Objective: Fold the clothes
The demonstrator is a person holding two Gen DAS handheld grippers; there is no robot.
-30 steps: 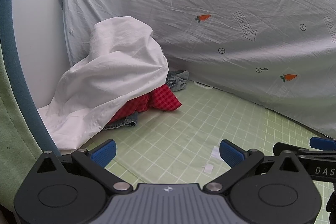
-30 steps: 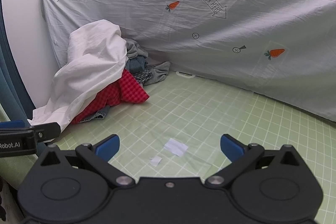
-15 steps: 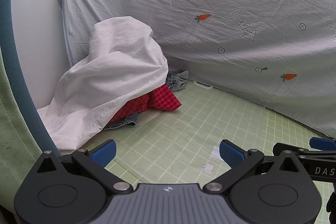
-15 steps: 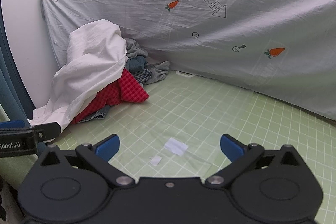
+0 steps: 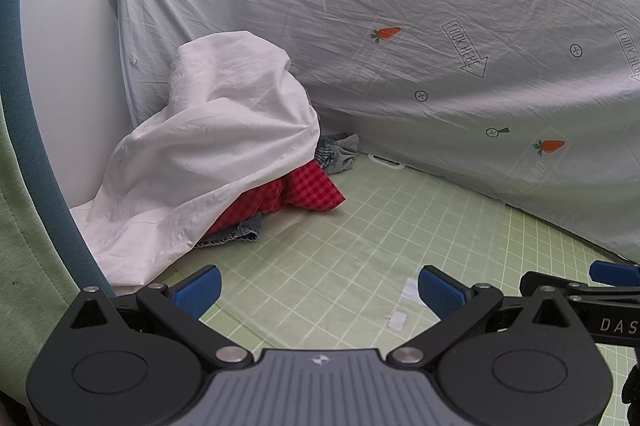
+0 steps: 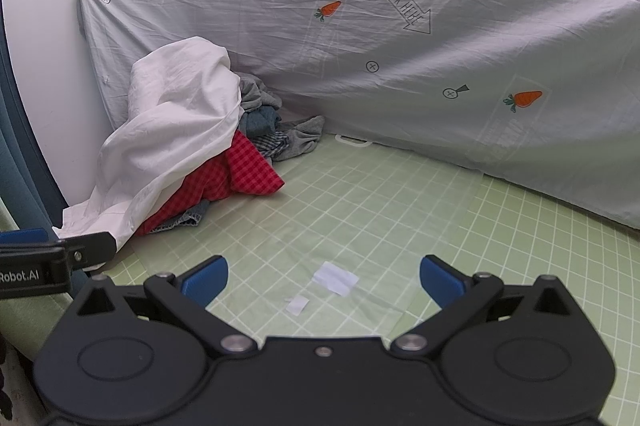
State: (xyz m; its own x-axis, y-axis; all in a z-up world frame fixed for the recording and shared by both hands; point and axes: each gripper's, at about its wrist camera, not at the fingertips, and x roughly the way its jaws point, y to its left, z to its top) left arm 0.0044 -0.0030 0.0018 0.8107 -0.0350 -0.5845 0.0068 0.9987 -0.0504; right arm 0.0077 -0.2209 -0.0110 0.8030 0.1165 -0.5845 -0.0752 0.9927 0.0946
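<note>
- Nothing folded yet: the clothes pile [image 5: 224, 162] sits heaped in the bench's [image 6: 400, 218] far-left corner, white sheet [image 6: 176, 130] on top.
- My left gripper [image 5: 318, 290] and right gripper [image 6: 324, 278] hover with fingers apart, holding nothing.

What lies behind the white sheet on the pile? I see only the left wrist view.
Observer: The right wrist view shows a grey garment lying on a blue garment, both tucked behind the white sheet.
Operator: Is the right claw open? I see only its edge.
Observer: Yes. The right claw is wide open and holds nothing.
Operator: Where does my left claw sit, seen from there?
Observer: The left claw is at the sheet's lowest corner. I cannot tell whether it touches the cloth.
</note>
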